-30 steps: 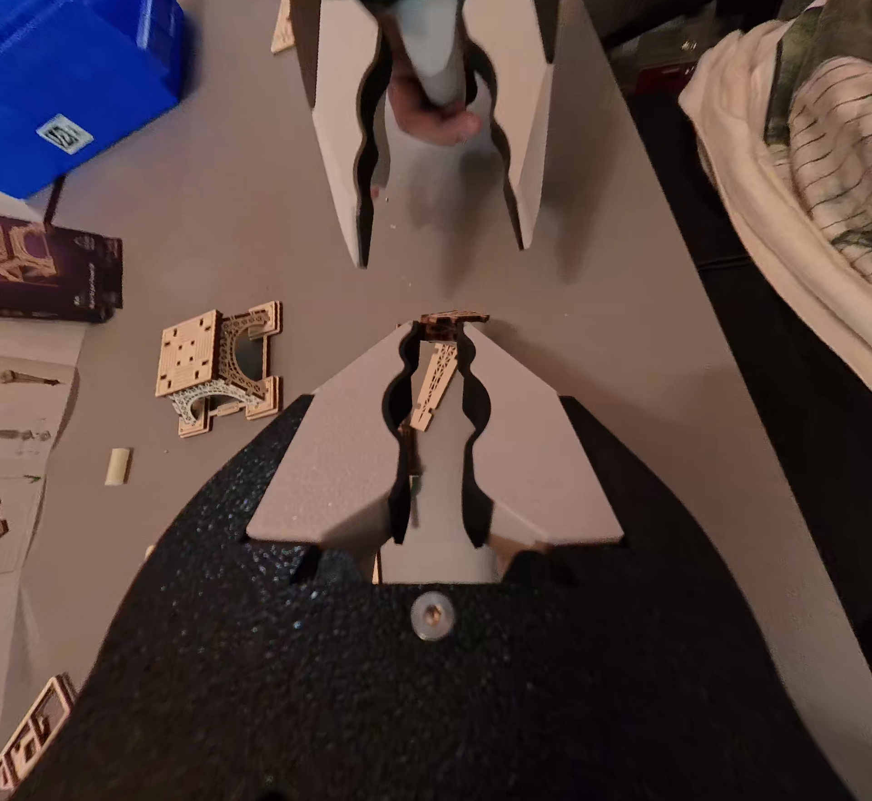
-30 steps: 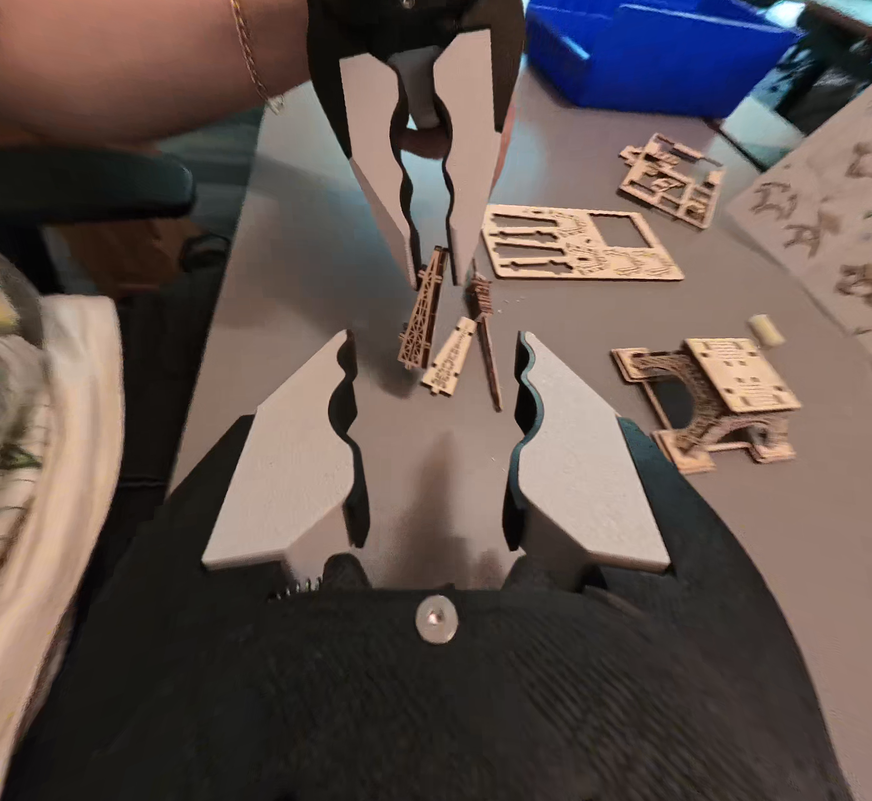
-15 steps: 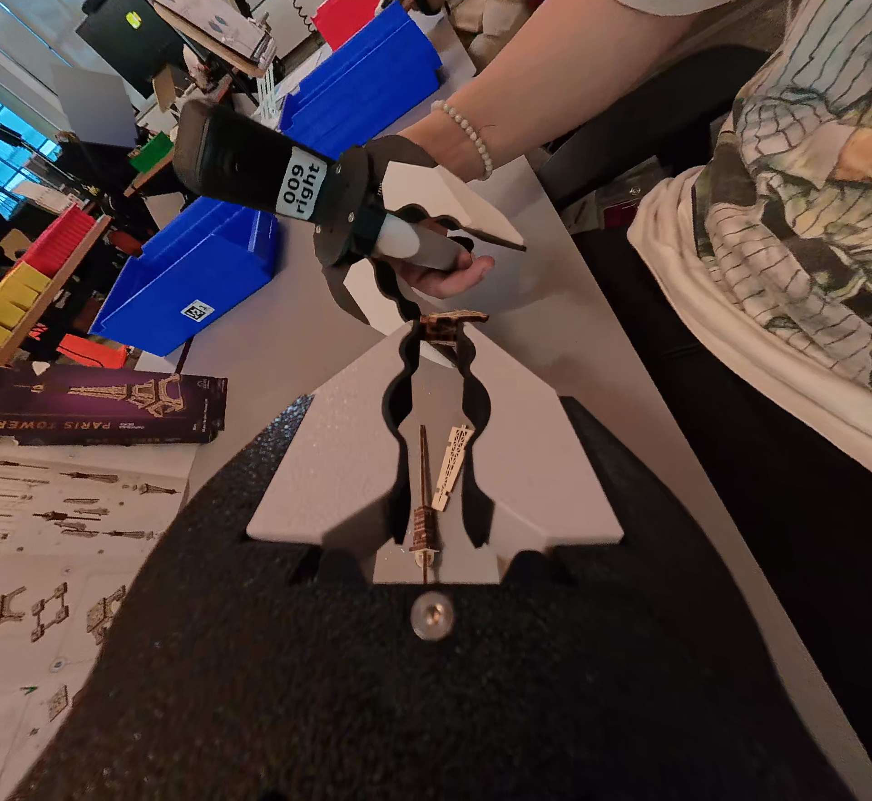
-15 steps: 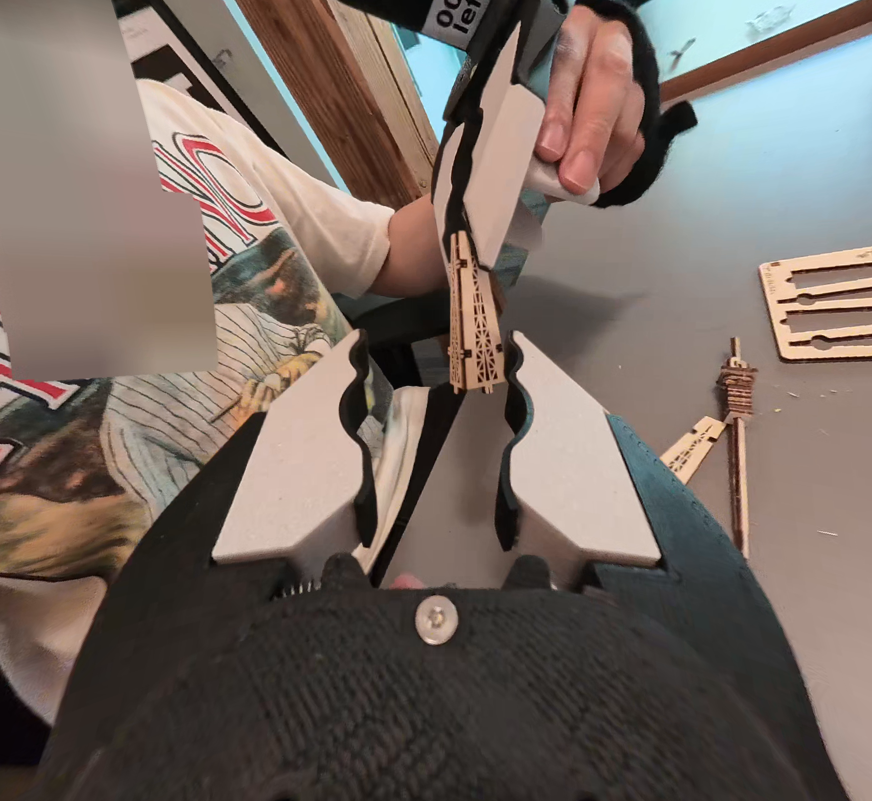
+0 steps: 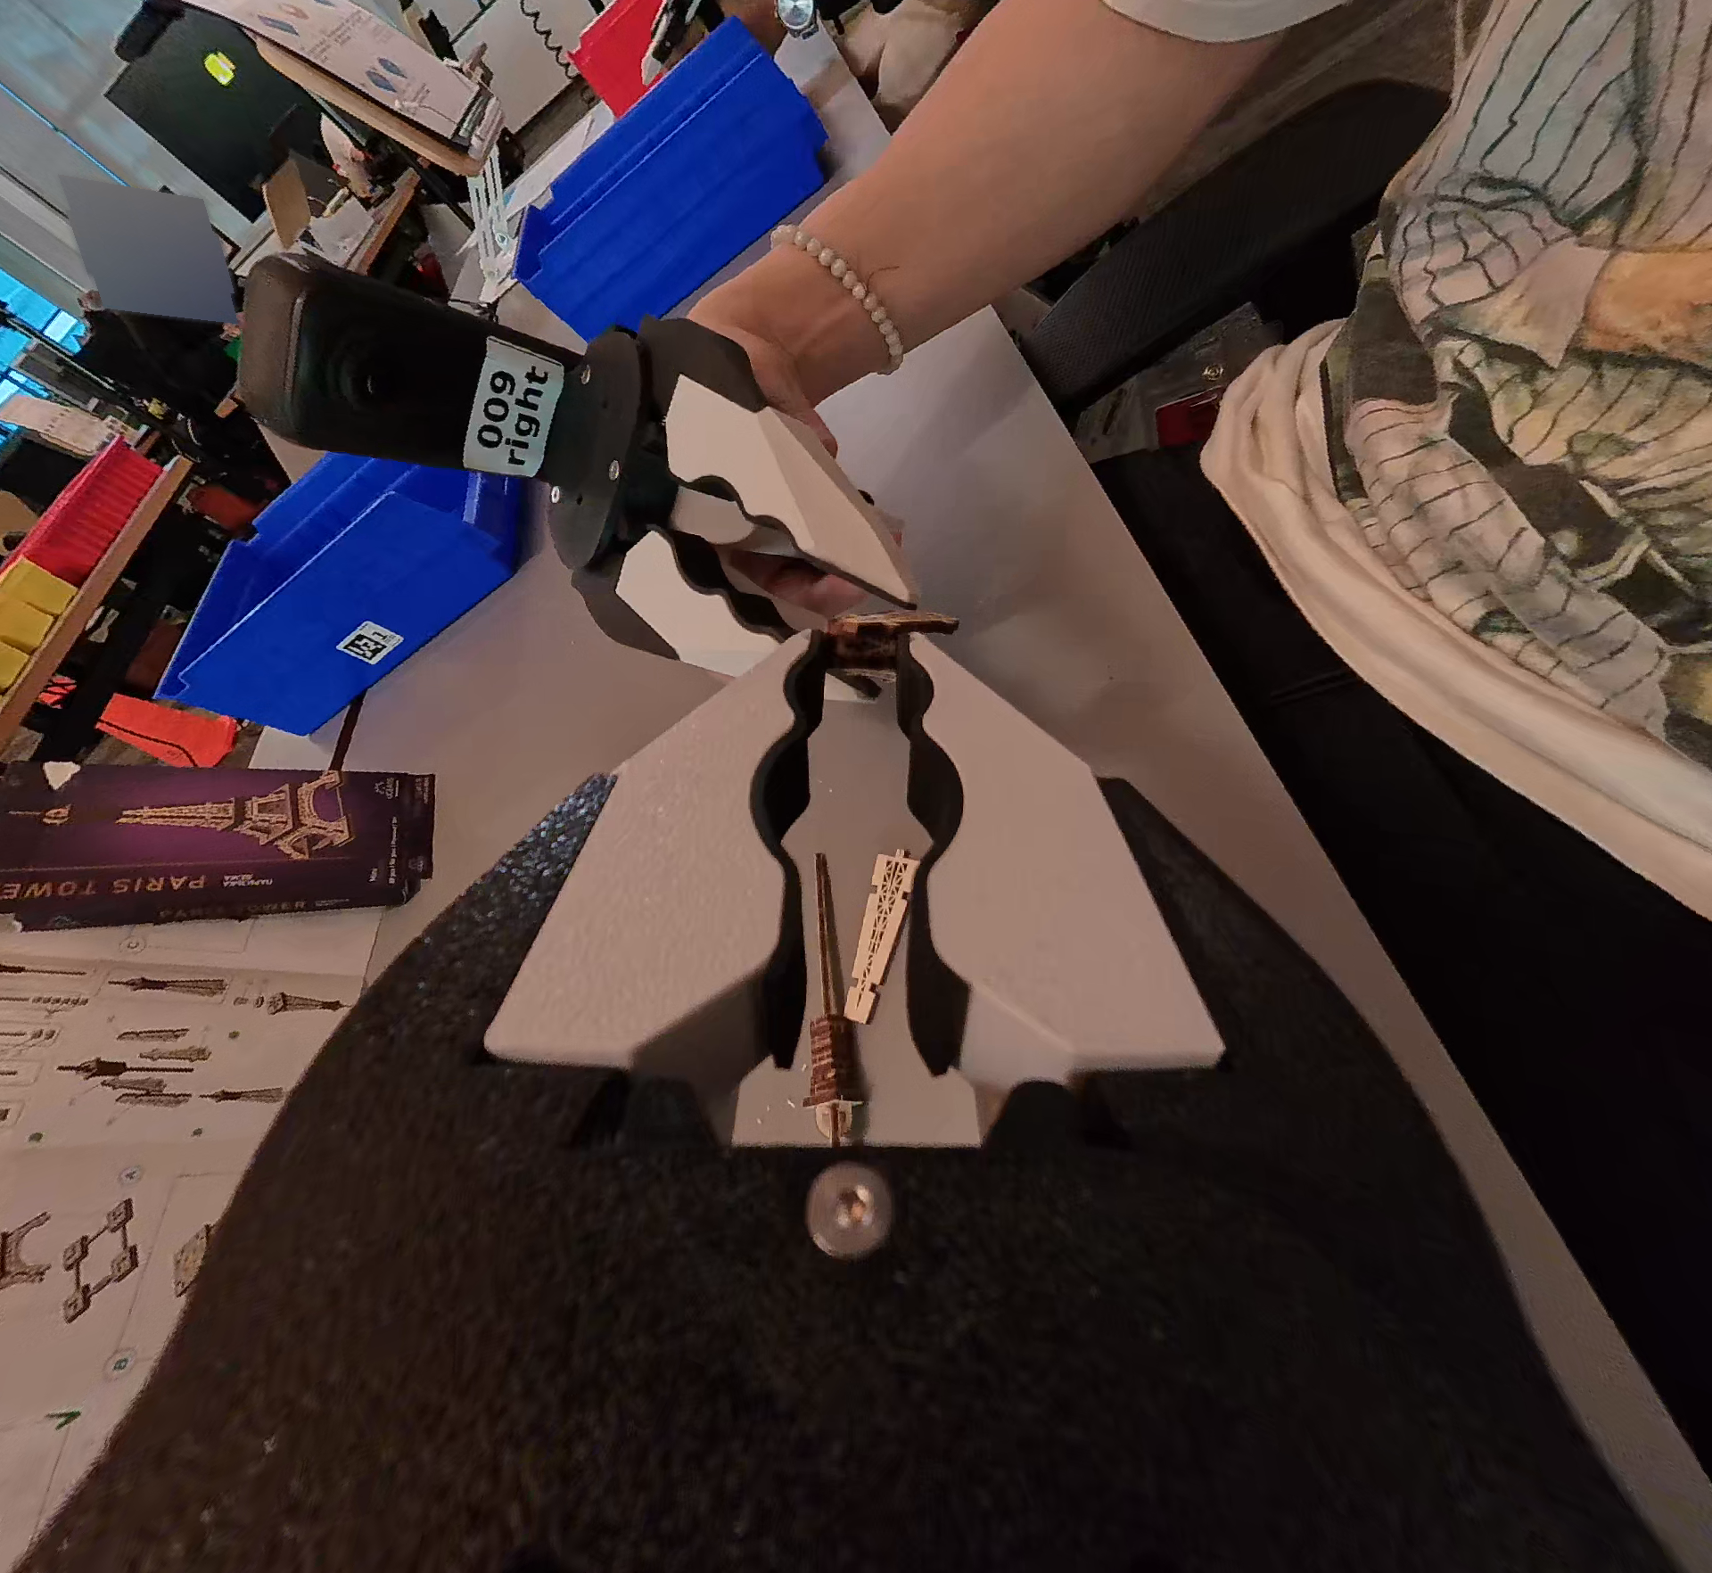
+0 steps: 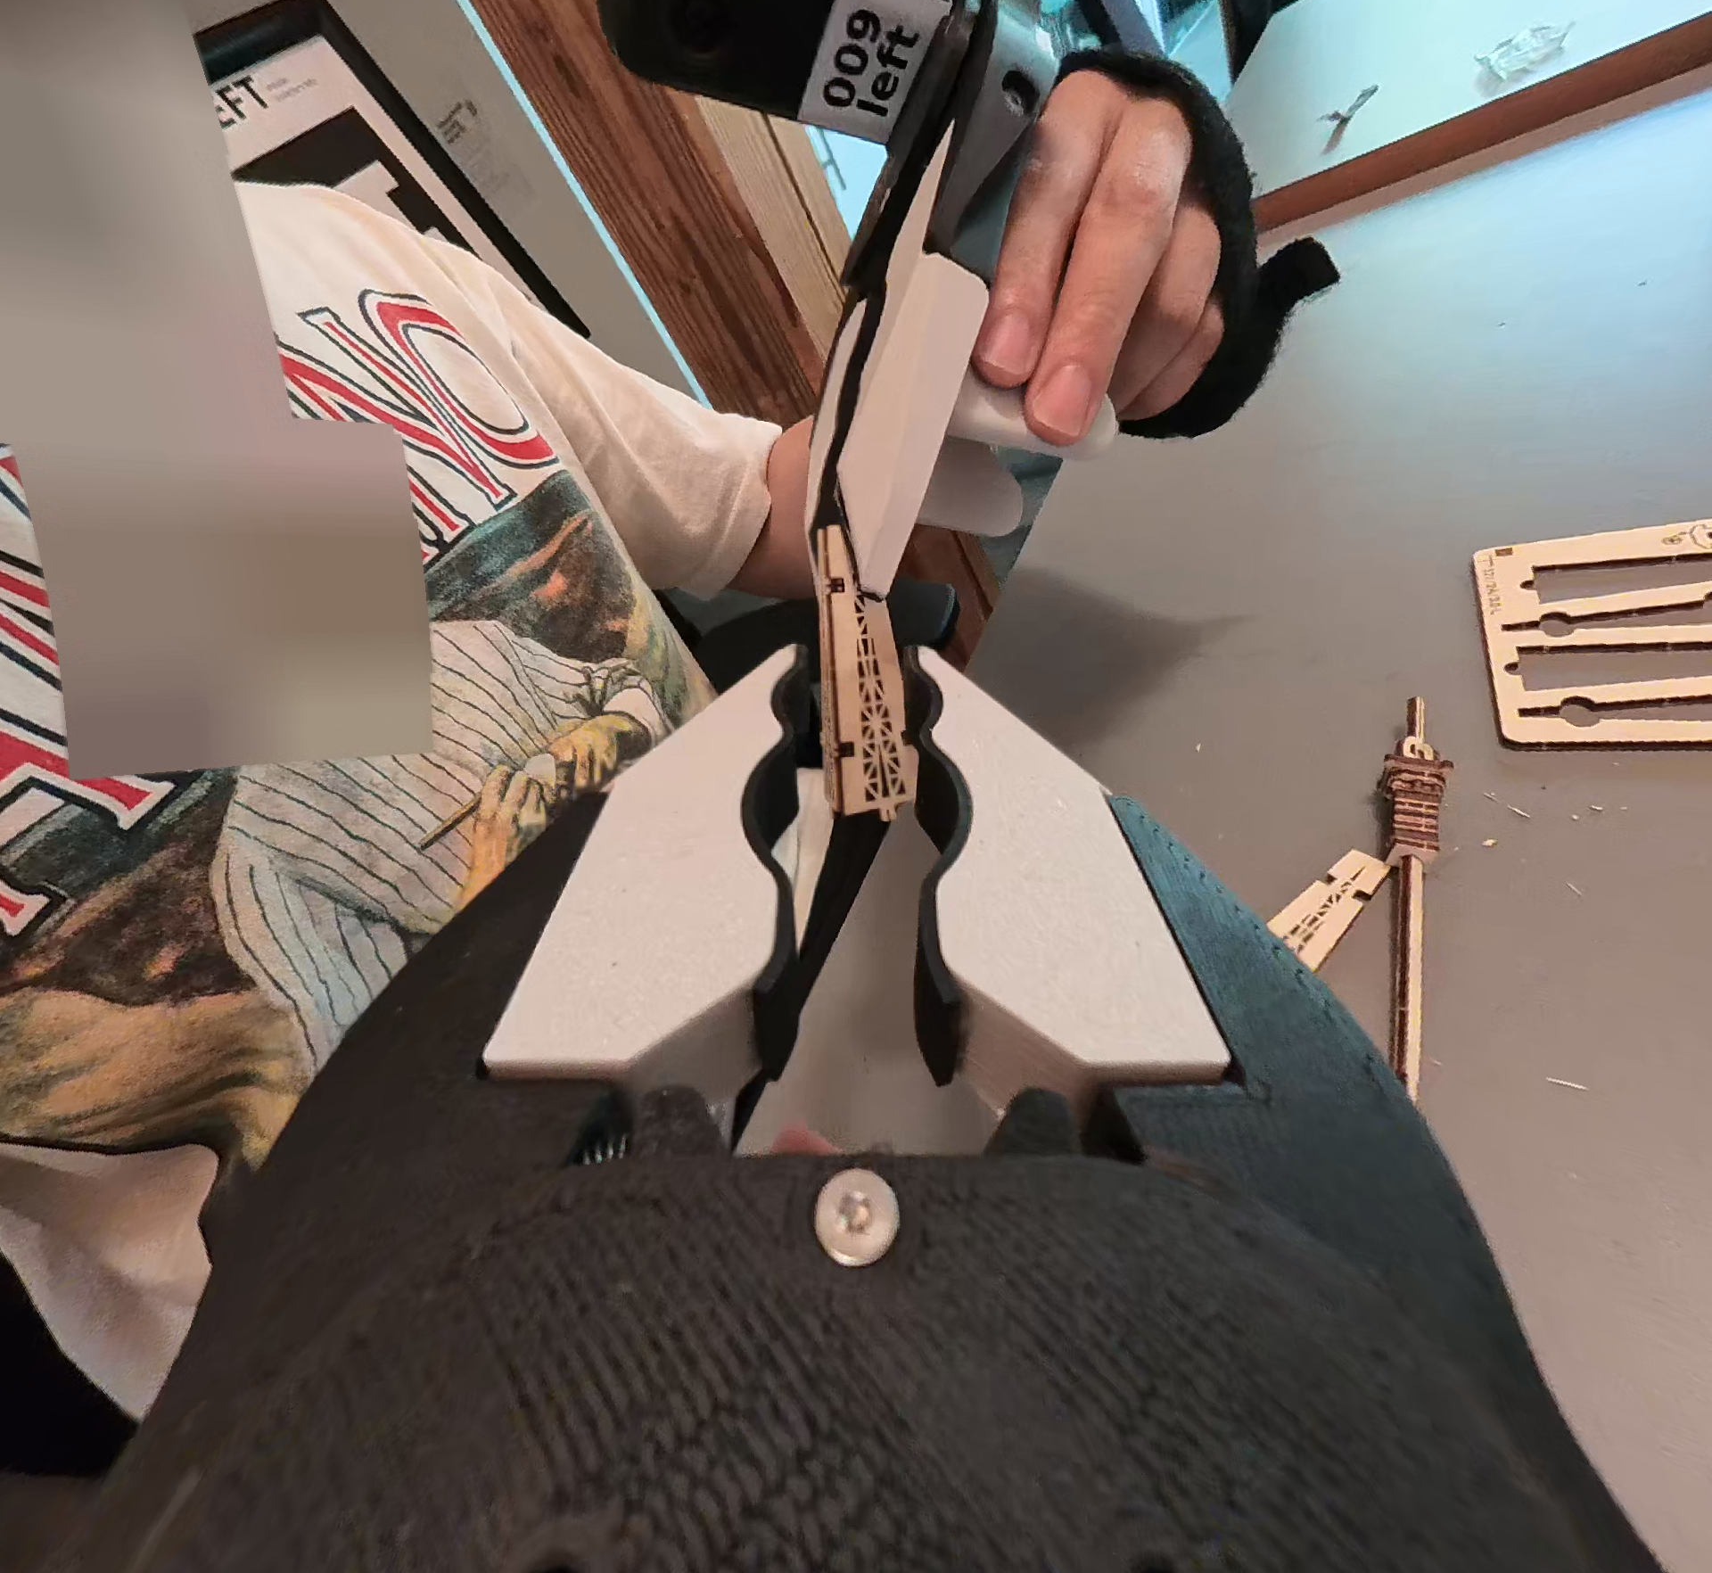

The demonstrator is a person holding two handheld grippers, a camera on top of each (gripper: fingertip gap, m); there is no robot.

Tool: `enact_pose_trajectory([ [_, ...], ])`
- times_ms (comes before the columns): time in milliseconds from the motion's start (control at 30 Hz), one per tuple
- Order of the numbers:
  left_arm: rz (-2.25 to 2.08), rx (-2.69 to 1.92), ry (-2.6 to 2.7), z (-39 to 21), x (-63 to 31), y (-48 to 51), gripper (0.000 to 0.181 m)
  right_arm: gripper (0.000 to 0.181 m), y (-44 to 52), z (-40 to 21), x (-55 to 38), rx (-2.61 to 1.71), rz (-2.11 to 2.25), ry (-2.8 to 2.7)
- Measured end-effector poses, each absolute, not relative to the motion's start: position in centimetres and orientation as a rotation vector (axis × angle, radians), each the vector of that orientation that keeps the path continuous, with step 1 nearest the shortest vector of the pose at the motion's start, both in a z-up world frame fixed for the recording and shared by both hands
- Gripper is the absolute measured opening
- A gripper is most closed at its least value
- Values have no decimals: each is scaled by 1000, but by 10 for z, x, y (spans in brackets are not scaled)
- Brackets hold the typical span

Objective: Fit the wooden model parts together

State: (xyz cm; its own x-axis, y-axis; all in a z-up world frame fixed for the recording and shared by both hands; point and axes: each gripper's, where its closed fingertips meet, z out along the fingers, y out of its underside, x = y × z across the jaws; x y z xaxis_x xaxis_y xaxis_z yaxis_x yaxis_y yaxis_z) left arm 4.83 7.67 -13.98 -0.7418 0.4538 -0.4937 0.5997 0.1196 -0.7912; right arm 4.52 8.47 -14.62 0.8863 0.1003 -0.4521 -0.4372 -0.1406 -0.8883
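Since half a second back, the right tool (image 6: 857,672) has pulled its fingers in a lot and slid forward. The tower piece (image 6: 860,695) now sits down between its tips instead of just in front of them.

The left tool (image 6: 848,579) comes in from above and is pinched tight on the narrow end of that piece, both well up off the table (image 6: 1390,509). In the right view the piece's long axis runs nearly straight up and down, with the wide lattice end pointing down into the right tool's gap. In the left view you only see it end-on, poking straight out past the tips.

The right tool is narrow around the piece, with a sliver of gap on one side. I honestly can't tell if the pads are biting.

Down on the table the spire (image 6: 1408,834) lies flat with a small panel (image 6: 1325,917) touching it at an angle. A cut-out sheet (image 6: 1593,639) lies near them, farther back. The left view also shows two blue bins (image 5: 352,574), a purple box (image 5: 213,843) and the instructions (image 5: 139,1158) off to the side. Nothing stands between the two tools, and the person's shirt fills the space behind them.
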Motion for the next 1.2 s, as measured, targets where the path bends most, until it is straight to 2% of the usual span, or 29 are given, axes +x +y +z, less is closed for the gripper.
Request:
enact_pose_trajectory([
  [200,-1677,1050,2271,-143,51,76,14,15,85,-151,46,-1684,428,240],
  [367,-1575,898,2337,-157,74,82,27,15,75,-173,61,-1837,225,313],
  [500,-1328,563,2607,-204,125,110,21,15,41,-217,95,-2128,-157,511],
  [633,-1124,320,2824,-251,159,129,20,15,16,-236,106,-2340,-425,621],
  [867,-1191,325,2872,-268,166,119,21,15,53,-236,92,-2372,-501,718],
  [1000,-1212,378,2872,-269,169,115,3,15,55,-253,97,-2526,-576,706],
  [1200,-1184,613,2770,-267,172,120,2,14,55,-261,100,-2676,-575,580],
])
